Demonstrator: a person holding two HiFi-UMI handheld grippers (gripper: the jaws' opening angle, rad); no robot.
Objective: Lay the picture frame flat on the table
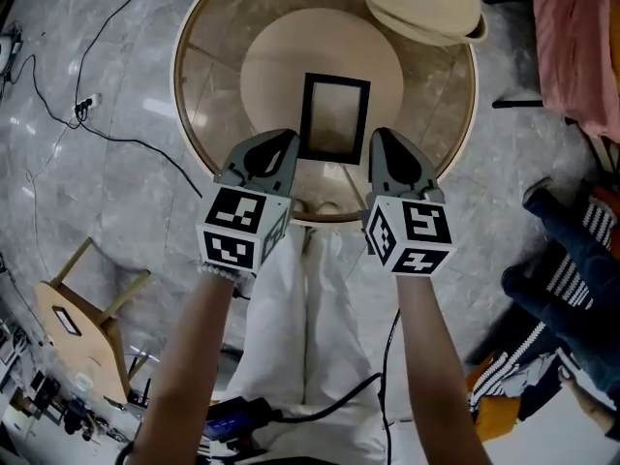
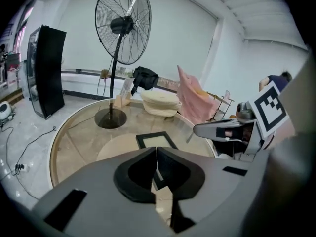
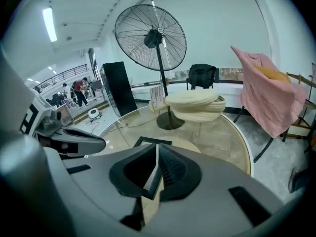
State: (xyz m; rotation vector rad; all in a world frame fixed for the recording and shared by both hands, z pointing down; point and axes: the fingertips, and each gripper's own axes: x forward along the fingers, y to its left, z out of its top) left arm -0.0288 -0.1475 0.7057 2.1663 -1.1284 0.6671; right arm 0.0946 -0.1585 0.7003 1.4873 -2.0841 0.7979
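A black picture frame (image 1: 334, 119) lies flat on the round glass table (image 1: 186, 105), over a beige disc. My left gripper (image 1: 288, 143) hovers just off the frame's left side and my right gripper (image 1: 380, 141) just off its right side, both near the table's front rim. In the left gripper view the left gripper (image 2: 156, 150) has its jaws closed tip to tip with nothing between them, and the frame (image 2: 155, 139) shows beyond. In the right gripper view the right gripper (image 3: 157, 147) is likewise shut and empty, above the frame (image 3: 148, 142).
A stack of cream round mats (image 1: 418, 3) sits at the table's far right. A tall fan's base (image 2: 110, 118) stands on the far side. A pink cloth on a rack (image 1: 572, 46), a wooden stool (image 1: 87, 318), floor cables and a seated person's legs (image 1: 567, 260) surround the table.
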